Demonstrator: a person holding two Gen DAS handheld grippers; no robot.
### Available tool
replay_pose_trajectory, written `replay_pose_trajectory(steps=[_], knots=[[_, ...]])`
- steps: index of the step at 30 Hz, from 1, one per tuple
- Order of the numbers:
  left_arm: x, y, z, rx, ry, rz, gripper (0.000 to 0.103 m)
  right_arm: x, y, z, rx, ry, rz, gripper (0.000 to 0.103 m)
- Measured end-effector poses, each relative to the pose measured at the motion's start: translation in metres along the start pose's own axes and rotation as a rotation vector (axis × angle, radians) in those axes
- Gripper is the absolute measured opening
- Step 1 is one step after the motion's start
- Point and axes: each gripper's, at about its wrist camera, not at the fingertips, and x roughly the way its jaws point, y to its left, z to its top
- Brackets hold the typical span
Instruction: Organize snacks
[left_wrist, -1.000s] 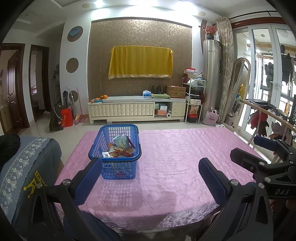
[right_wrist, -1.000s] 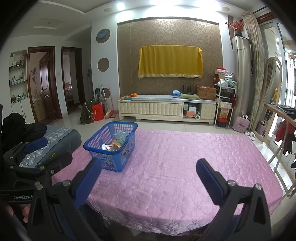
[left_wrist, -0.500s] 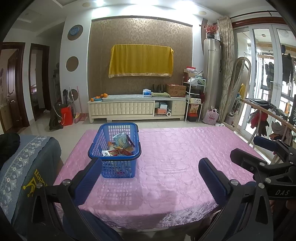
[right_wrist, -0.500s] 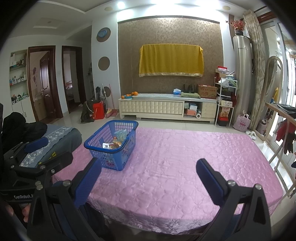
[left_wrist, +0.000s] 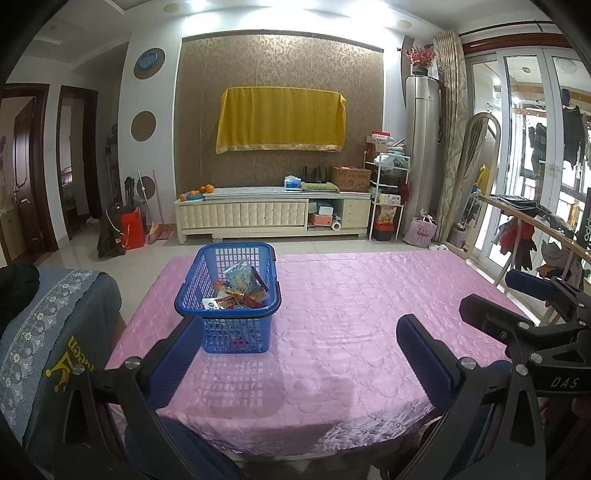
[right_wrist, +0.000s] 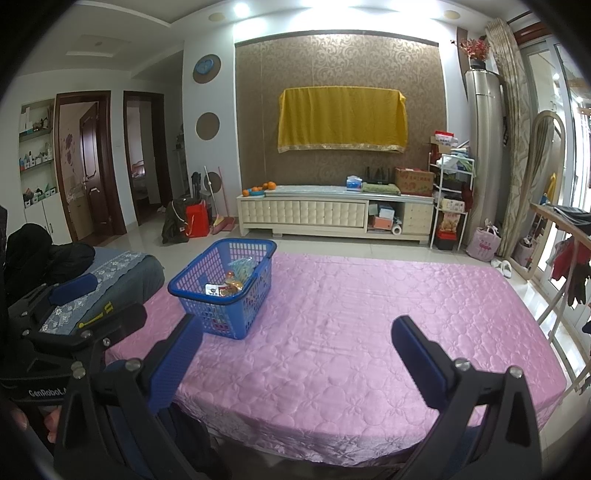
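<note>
A blue plastic basket (left_wrist: 229, 321) stands on the left part of a table with a pink quilted cloth (left_wrist: 351, 325). It holds several snack packets (left_wrist: 242, 291), also seen in the right wrist view (right_wrist: 232, 282). My left gripper (left_wrist: 299, 354) is open and empty, above the near table edge, a short way in front of the basket. My right gripper (right_wrist: 295, 354) is open and empty over the near edge, with the basket (right_wrist: 221, 288) ahead to its left. The right gripper also shows in the left wrist view (left_wrist: 532, 314).
A chair with a grey-blue cover (left_wrist: 48, 332) stands at the table's left side. A cream TV cabinet (left_wrist: 273, 218) and a shelf rack (left_wrist: 388, 195) stand by the far wall. A drying rack with clothes (left_wrist: 532, 236) is at the right.
Both grippers have drifted slightly, so the basket sits a little higher in each view. Both stay open and empty.
</note>
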Motion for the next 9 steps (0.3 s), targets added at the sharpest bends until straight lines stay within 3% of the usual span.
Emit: replay_pose_trajectory(steps=[9], knots=[[-0.0014, 0.0005, 0.0001, -0.001, 0.004, 0.0, 0.103, 0.0, 0.0004, -0.0026, 0.007, 0.01, 0.012, 0.103]])
